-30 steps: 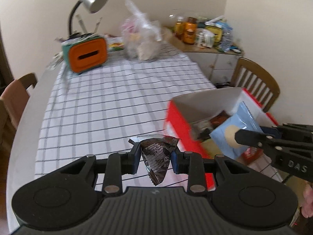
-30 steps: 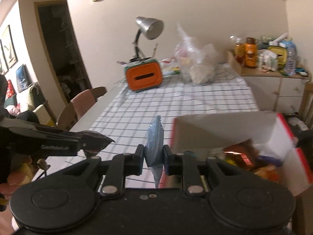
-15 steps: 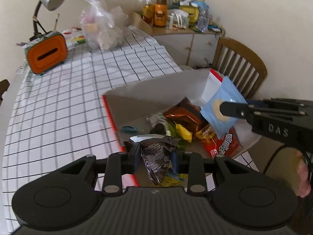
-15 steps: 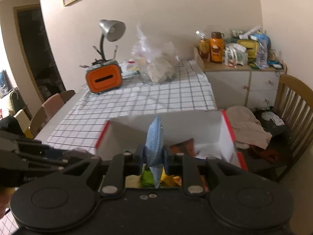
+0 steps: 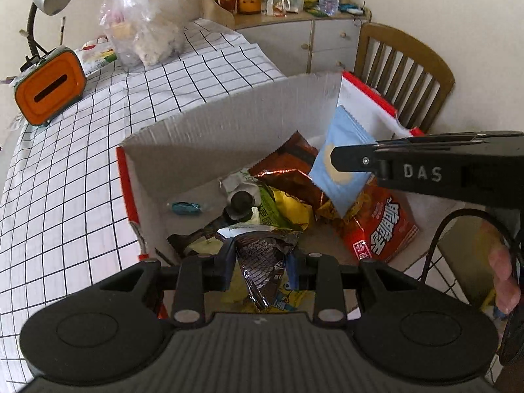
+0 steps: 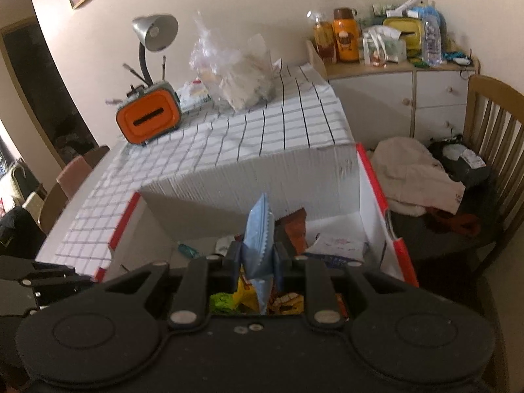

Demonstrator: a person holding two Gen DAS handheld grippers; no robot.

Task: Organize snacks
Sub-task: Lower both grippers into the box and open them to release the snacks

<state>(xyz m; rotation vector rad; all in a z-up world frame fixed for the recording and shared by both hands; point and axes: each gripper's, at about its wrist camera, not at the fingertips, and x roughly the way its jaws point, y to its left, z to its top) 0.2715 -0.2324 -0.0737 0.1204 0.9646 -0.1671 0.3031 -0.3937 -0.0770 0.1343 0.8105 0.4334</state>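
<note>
Both grippers hang over the open cardboard box (image 5: 229, 124), whose tall white back flap rises on the far side and whose red-edged side walls hem the opening left and right. The box is already heaped with snack bags, with bare floor showing only near the left wall. The checked tablecloth (image 5: 65, 180) lies open beyond the left wall, and a wooden chair (image 5: 406, 65) stands close behind the right wall.

The left gripper (image 5: 262, 263) is clamped on a crumpled dark brown wrapper (image 5: 262, 258), its long axis running down to a point. The right gripper (image 6: 257, 258) is clenched on a flat pale blue packet (image 6: 260, 232) with a zigzag edge, held on edge, long axis upright and tilted slightly right.
</note>
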